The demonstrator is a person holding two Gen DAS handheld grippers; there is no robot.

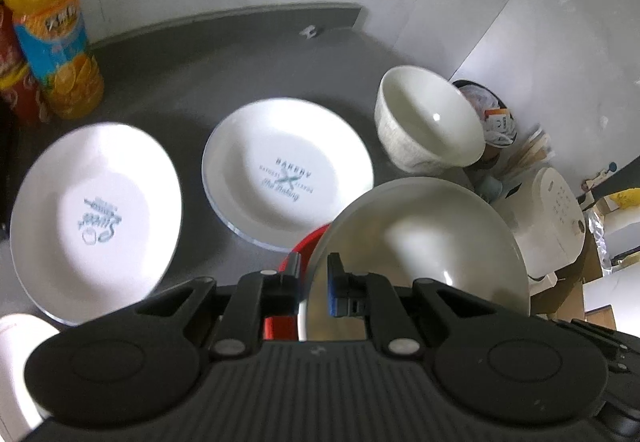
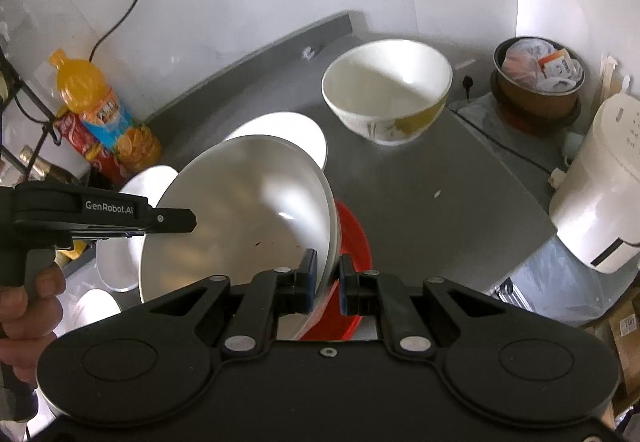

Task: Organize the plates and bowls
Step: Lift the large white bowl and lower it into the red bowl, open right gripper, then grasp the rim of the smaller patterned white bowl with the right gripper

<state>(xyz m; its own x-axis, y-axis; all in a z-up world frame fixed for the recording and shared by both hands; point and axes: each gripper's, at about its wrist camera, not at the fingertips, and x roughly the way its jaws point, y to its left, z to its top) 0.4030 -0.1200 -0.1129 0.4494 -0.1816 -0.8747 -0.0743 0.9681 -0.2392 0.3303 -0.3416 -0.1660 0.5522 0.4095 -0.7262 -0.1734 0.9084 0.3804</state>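
left tongs [image 1: 313, 284], right tongs [image 2: 328, 284] pinching grey bowl [image 2: 240, 209], empty

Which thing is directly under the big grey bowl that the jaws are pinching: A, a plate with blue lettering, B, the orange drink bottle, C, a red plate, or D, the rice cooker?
C: in both wrist views a red plate shows just below the tilted grey bowl, whose rim sits between the jaws of the left gripper and of the right gripper.
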